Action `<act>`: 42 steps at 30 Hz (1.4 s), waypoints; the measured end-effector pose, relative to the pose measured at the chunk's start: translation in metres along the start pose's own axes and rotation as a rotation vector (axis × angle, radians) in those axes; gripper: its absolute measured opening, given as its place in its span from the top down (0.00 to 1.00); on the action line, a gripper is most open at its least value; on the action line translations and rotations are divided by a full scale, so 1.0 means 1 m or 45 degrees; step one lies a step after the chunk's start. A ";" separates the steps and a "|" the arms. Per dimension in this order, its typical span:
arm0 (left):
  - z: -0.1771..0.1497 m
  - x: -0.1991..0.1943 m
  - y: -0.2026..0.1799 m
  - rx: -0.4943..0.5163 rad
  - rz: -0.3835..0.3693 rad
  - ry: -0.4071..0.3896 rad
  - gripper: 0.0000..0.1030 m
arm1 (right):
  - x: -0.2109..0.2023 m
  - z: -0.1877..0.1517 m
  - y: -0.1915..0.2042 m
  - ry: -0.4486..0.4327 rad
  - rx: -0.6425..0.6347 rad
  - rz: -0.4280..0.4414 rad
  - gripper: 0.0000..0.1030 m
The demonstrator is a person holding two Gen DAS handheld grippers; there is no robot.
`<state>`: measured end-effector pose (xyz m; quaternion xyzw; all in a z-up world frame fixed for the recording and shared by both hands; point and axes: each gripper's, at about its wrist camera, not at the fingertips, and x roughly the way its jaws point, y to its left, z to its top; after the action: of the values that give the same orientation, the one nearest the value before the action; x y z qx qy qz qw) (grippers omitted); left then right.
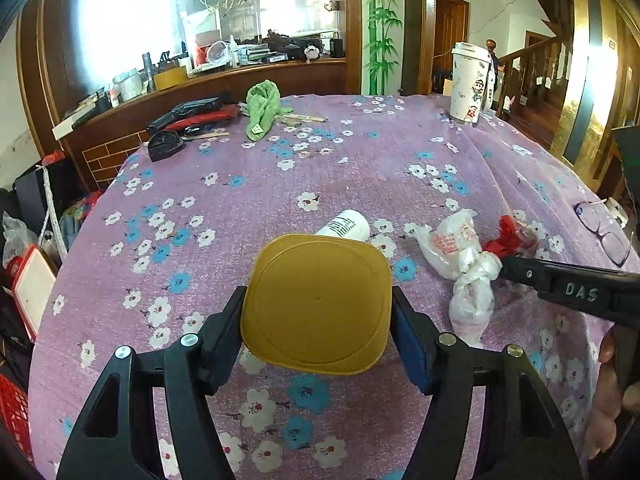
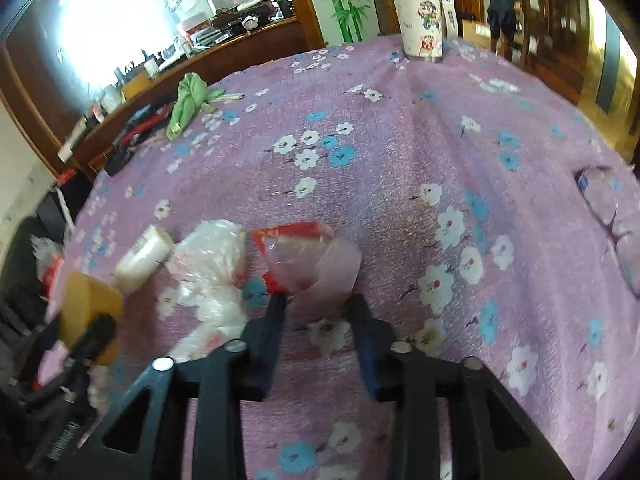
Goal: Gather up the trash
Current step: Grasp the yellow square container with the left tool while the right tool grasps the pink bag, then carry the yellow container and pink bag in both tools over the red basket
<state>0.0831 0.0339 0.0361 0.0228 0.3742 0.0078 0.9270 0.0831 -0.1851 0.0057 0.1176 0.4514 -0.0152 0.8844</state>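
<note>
My left gripper [image 1: 318, 320] is shut on a yellow square tub [image 1: 318, 304], seen bottom-on and held above the table; it shows blurred in the right wrist view [image 2: 90, 316]. Behind it lies a small white bottle [image 1: 346, 226] [image 2: 142, 258]. A crumpled clear plastic bag [image 1: 466, 268] [image 2: 214, 276] lies to its right. My right gripper [image 2: 318, 300] is open, its fingertips at either side of a red and clear wrapper [image 2: 308, 254] [image 1: 510, 236] without closing on it.
A purple flowered cloth [image 1: 360, 168] covers the table. A tall white printed cup [image 1: 470, 84] stands at the far right. A green cloth [image 1: 262, 108] and dark items lie far left. Glasses [image 1: 604, 230] lie at the right edge.
</note>
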 end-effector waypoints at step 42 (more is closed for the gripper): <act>0.005 -0.027 0.014 -0.044 0.200 -0.197 0.35 | -0.070 -0.026 0.057 -0.429 -0.311 0.058 0.70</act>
<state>0.0670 0.0465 0.0588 0.0365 0.2983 0.0852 0.9500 0.0282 -0.1294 0.0583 0.0154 0.2928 0.0404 0.9552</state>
